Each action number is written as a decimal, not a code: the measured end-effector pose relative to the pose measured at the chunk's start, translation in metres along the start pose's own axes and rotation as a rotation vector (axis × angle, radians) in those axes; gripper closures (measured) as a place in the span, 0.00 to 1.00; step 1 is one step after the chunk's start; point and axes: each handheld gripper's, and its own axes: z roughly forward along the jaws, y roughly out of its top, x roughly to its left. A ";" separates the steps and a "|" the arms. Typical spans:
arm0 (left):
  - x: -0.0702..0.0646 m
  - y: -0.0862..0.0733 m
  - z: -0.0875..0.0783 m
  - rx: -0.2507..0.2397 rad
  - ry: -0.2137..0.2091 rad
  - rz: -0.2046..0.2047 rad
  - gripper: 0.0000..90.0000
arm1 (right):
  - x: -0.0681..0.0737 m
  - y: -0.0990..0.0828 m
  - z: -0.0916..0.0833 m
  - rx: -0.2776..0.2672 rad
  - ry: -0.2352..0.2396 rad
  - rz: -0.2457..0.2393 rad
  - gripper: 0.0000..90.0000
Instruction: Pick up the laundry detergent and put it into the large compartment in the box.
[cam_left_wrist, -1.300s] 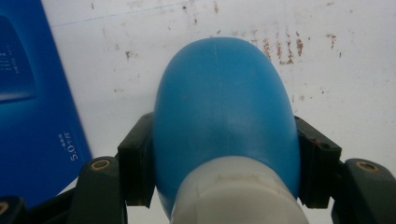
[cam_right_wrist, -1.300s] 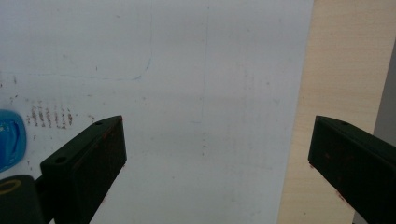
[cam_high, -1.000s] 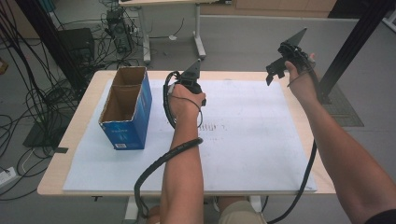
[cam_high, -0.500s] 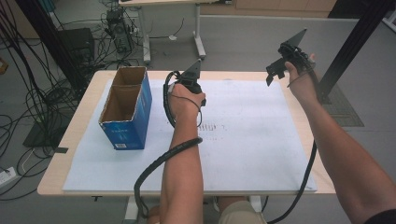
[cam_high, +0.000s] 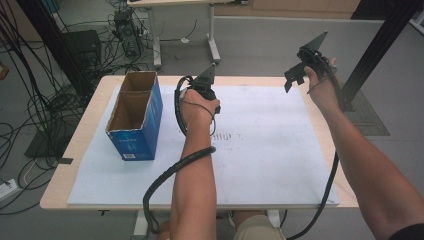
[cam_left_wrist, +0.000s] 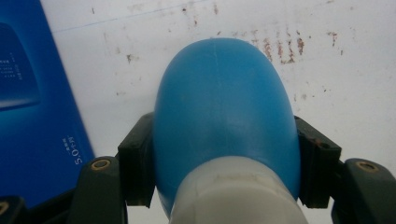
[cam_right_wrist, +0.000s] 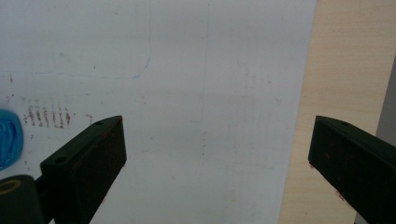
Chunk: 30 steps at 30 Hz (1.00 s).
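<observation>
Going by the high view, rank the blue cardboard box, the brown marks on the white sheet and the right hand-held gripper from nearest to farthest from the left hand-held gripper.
1. Brown marks: on the white sheet, just right of the left hand-held gripper.
2. Blue cardboard box: open-topped, to its left.
3. Right hand-held gripper: raised over the table's far right corner.

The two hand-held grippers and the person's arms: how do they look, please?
Both are black. The left hand-held gripper and the right hand-held gripper each carry a dark three-cornered plate on top and trail a thick black cable. The jaws end in blocky black pads with small round brass-coloured fittings. Both forearms are bare, with no sleeves in view.
</observation>
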 end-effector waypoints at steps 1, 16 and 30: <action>0.000 0.000 0.000 0.001 0.000 0.002 0.41 | 0.000 0.000 0.000 0.001 0.000 -0.001 0.05; -0.001 0.001 0.000 0.004 0.002 -0.002 0.41 | 0.000 0.001 0.002 0.006 0.000 -0.002 0.05; 0.000 0.001 0.000 0.004 0.001 -0.001 0.41 | 0.001 0.001 0.003 0.007 0.002 0.001 0.05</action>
